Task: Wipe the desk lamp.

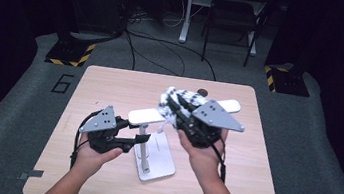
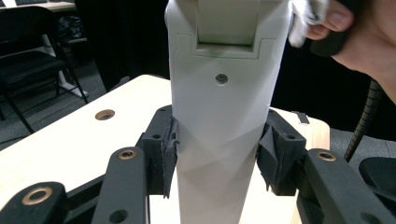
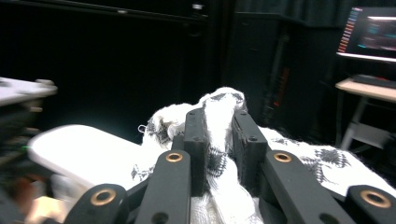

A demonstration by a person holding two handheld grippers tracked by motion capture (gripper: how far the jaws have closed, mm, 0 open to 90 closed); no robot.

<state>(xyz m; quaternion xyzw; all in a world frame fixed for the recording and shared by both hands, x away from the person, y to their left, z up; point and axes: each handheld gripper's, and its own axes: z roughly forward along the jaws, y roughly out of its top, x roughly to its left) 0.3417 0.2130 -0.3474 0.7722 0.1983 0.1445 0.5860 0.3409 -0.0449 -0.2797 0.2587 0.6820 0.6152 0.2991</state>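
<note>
1. Your cloth [image 3: 219, 140], white with a black pattern, is bunched in the right gripper [image 1: 178, 109], raised above the far middle of the table [image 1: 111, 81] and draped against the long white head [image 1: 186, 110] of the desk lamp. The jaws are pinched tight on a fold of it, as the right gripper view shows plainly.

2. Keep that pinch firm. The cloth hangs loose on both sides of the jaws, so a slack grip would likely let it slide out during a wipe.

3. Draw the cloth along the head in one direction, with light pressure. The head is a long lever on a thin stem and I judge it would swing or tip if you push hard.

4. Your left gripper [image 1: 128, 144] is doing the bracing: its pads [image 2: 169, 154] are closed on the white lamp post [image 2: 219, 140], one on each side, jaws about half spread. Hold it there, steady.

5. The lamp's flat white base [image 1: 161, 163] sits near the table's middle. Press the post slightly downward so that base stays flat.

6. Watch the trailing cable [image 1: 223, 172] under your right hand; keep it away from the lamp.
</note>
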